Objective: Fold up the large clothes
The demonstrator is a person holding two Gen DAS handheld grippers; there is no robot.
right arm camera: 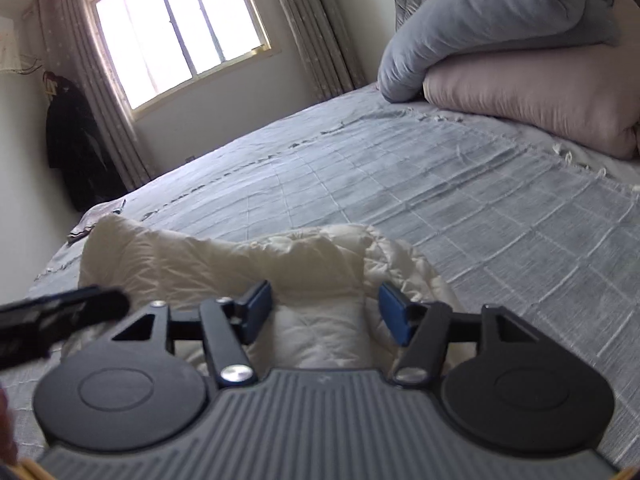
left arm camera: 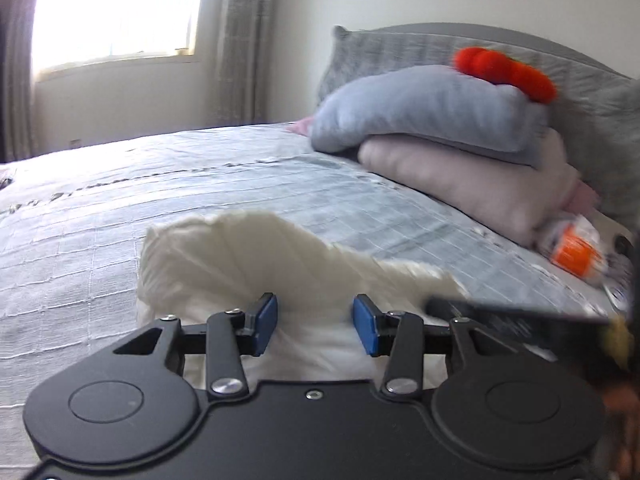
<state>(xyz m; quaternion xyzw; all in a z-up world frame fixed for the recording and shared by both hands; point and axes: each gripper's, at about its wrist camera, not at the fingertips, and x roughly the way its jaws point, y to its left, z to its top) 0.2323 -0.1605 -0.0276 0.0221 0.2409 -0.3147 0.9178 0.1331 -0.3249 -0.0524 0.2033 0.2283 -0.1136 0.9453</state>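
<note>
We see the cream padded garment (right arm camera: 248,264) bunched on the grey bedspread (right arm camera: 440,184). Both our left tongs (left arm camera: 315,323) and right tongs (right arm camera: 326,309) gape apart above it, pads clear, gripping nothing.

No legible text, labels, brand marks or nos. in either view. Orange-and-white packet (left arm camera: 574,246) on the bed (left arm camera: 200,184) by the folded bedding carries print, too blurred to read.
</note>
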